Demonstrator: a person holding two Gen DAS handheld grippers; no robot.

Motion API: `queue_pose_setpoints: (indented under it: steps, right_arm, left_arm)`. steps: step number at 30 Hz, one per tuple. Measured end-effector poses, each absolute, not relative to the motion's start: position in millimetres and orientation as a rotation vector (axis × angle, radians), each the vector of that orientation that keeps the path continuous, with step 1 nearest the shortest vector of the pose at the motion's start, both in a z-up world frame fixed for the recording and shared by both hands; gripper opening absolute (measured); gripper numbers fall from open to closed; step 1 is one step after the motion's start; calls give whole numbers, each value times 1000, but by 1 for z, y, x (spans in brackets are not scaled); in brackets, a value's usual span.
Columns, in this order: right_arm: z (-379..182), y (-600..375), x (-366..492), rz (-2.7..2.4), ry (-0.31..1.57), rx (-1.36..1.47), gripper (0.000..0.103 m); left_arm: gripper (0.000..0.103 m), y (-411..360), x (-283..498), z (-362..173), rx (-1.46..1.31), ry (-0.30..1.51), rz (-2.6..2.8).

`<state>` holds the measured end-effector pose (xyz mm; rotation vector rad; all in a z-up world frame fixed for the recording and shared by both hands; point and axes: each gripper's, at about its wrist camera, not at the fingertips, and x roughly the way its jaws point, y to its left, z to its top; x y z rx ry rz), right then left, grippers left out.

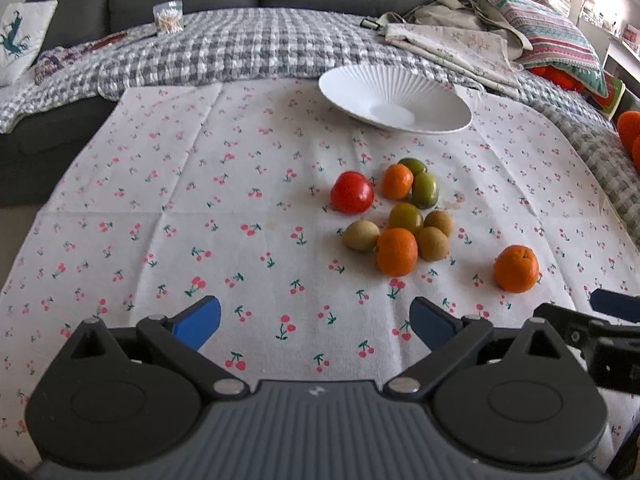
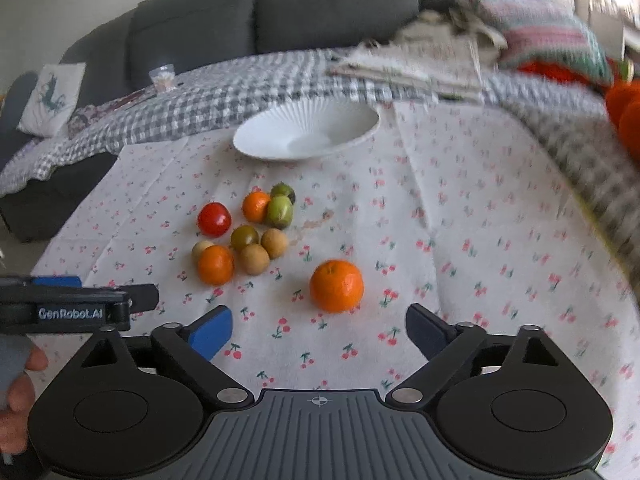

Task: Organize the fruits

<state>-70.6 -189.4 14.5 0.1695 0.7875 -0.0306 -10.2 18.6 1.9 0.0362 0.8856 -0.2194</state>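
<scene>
A white ribbed bowl (image 1: 394, 98) (image 2: 306, 130) stands empty at the far side of the cherry-print cloth. In front of it lies a cluster of fruit: a red tomato (image 1: 352, 192) (image 2: 214, 219), two oranges (image 1: 397, 251) (image 2: 216, 265), several green and brown kiwis (image 1: 425, 190) (image 2: 280, 211). One larger orange (image 1: 516, 269) (image 2: 337, 285) lies apart, just beyond my right gripper (image 2: 318, 334). My left gripper (image 1: 316, 322) is open and empty, well short of the cluster. My right gripper is open and empty too.
The cherry-print cloth (image 1: 200, 208) lies over a checked blanket (image 1: 240, 48) on a grey sofa. A jar of cotton swabs (image 1: 168, 18), folded fabric (image 1: 452, 44) and striped cushions (image 1: 552, 36) sit behind. More orange objects (image 2: 626, 112) are at the right edge.
</scene>
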Motion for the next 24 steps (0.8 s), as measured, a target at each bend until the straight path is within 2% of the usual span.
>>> queue_pose_setpoints:
  steps: [8,10,17,20,22,23,24]
  right_arm:
    - [-1,-203,-59,-75,845,228,78]
    - [-1,-204,-50,-82,829,234,75]
    - [-8,-201,-27,-83,849,219,63]
    - [-10,-201,-17,-90,850,218,60]
    - [-12,-200,-12,-92,857,212,53]
    - [-13,-199,-9,-93,862,206,46]
    - [-15,-198,-7,-97,868,197,41]
  left_arm:
    - [83,-4,-4,-14,79,898,-314]
    - [73,-12,1,-17,100,890,-330]
    - [57,-29,18,-27,116,863,-361]
    - [47,-34,23,-31,127,852,-350]
    - [40,-37,26,-32,123,841,-358]
    - [36,-39,26,-32,125,835,-363]
    - [26,-40,25,-32,134,831,-369]
